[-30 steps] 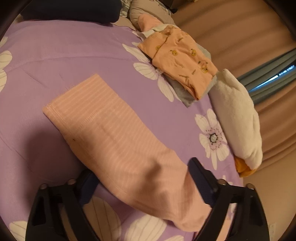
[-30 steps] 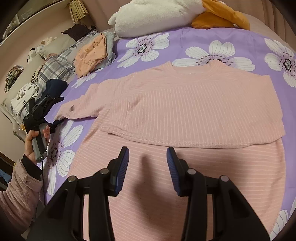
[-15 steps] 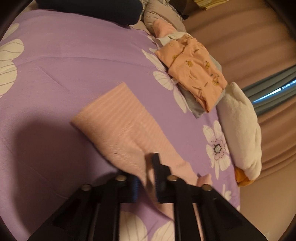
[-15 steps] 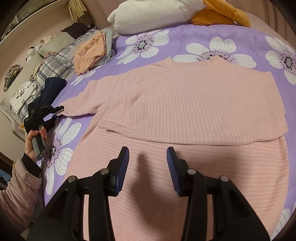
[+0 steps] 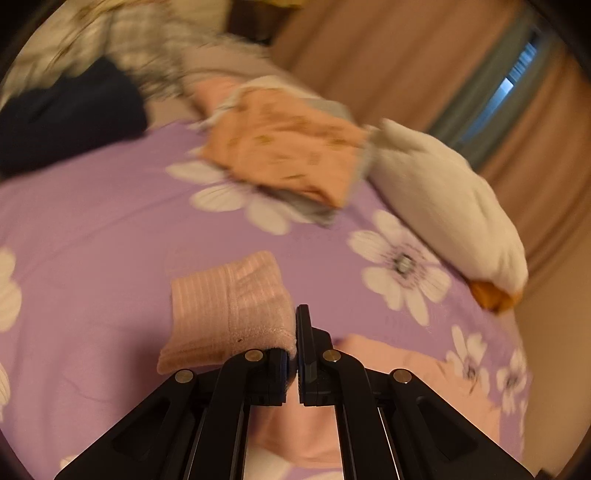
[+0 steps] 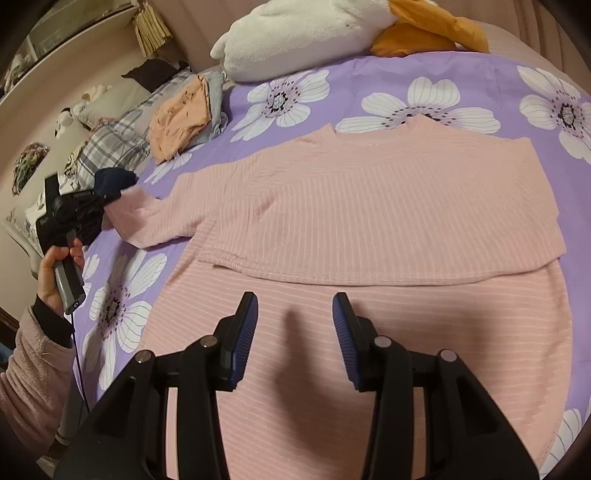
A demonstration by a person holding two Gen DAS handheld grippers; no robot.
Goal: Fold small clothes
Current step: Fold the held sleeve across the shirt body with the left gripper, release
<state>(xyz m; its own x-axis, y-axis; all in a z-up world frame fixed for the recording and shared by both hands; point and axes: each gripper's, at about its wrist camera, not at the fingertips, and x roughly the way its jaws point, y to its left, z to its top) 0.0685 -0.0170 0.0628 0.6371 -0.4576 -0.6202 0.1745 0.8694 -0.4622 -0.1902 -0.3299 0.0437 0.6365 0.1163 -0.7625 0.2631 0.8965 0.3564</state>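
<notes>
Left gripper (image 5: 295, 354), held in the person's left hand (image 6: 61, 254), has its two fingers pressed together on the cuff end of the pink sleeve (image 5: 229, 310), which drapes forward and to the left from the pinch. Right gripper (image 6: 293, 332) hangs with its fingers spread apart and nothing between them, just above the lower half of the pink ribbed top (image 6: 369, 221).

That top lies flat across the purple floral bedspread (image 6: 498, 96), its hem already folded up toward the chest, its neckline pointing at the far edge. The gripped sleeve reaches out toward the left side of the bed.

Likely risks, greatest first. Carrying the sleeve across could drag the whole top along the smooth spread and spoil the hem fold, since the right gripper is not pressing anything down. The sleeve could also slip free, because only a thin margin of cloth near the cuff seems to sit in the pinch. The left wrist view is smeared, so the exact amount caught cannot be told.

Room to move, widest first. Bare bedspread lies open between the sleeve and the far clutter. A white plush toy (image 6: 295, 33) with an orange part sits along the far edge, well apart from the top. A folded orange garment (image 6: 181, 118) rests on a grey one near the far left corner, beside plaid bedding (image 6: 110, 144). A small dark navy item (image 6: 112, 181) lies just beside the left gripper, the closest thing a swing could snag.
</notes>
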